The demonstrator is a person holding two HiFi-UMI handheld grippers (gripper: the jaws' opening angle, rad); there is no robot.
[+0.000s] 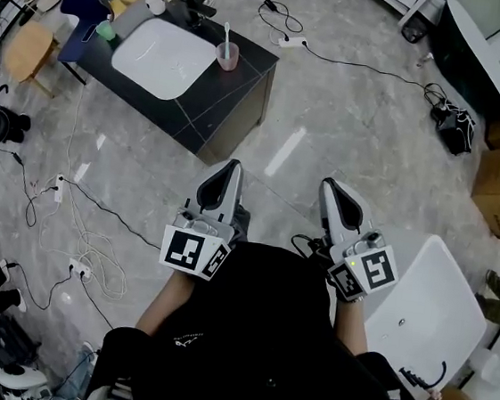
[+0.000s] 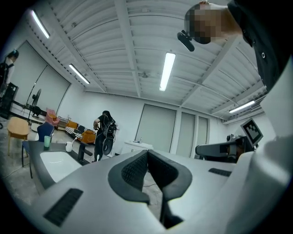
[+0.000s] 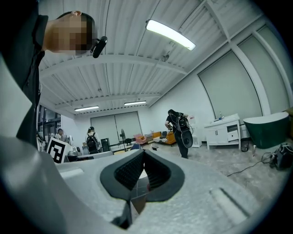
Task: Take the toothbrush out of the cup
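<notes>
Left gripper [image 1: 232, 167] and right gripper [image 1: 330, 188]: jaws pressed together, nothing between. White plastic toothbrush [image 1: 226, 32] stands in the translucent pink cup [image 1: 228, 57], well ahead-left of both jaws. Close in, part your jaws, and pinch the handle above the rim.

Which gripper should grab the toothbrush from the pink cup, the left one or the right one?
Probably the left. The left gripper sits closer to the cup and its toothbrush by the sink; the right gripper is farther off. Both are shut and empty.
</notes>
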